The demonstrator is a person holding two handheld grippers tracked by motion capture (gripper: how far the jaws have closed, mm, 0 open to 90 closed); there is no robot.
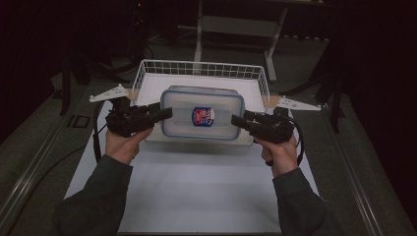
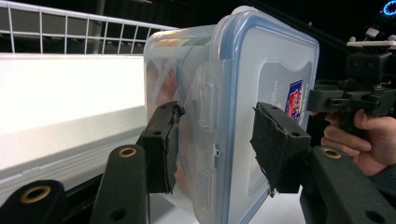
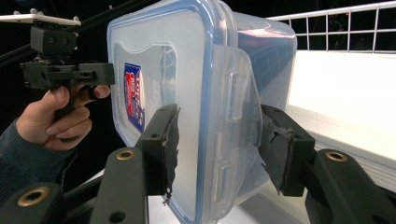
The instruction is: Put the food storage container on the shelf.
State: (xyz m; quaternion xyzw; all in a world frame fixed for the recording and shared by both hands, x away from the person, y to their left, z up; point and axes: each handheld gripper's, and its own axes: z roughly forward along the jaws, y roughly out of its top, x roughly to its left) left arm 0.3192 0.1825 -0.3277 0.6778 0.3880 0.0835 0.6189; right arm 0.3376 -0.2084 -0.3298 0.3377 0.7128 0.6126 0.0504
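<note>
- The see-through plastic box with a blue-edged lid is held up in the air between the two grippers, in front of the white wire basket.
- The left gripper holds one short end of the box. In the left gripper view, one jaw presses on the lid side and the other on the bottom side, with the side clip of the lid between them.
- The left jaws are about half way open, closed tight on the box.
- The right gripper holds the other short end the same way. In the right gripper view, the side clip of the lid sits between its two jaws.
- The right jaws are about half way open too, gripping the box.
- The lid faces up in the high view. The box is over the white table top.
- A small red, white and blue sticker sits in the middle of the lid. Its words are too small to read.
- Something orange shows inside the box, but I cannot tell what it is.
</note>
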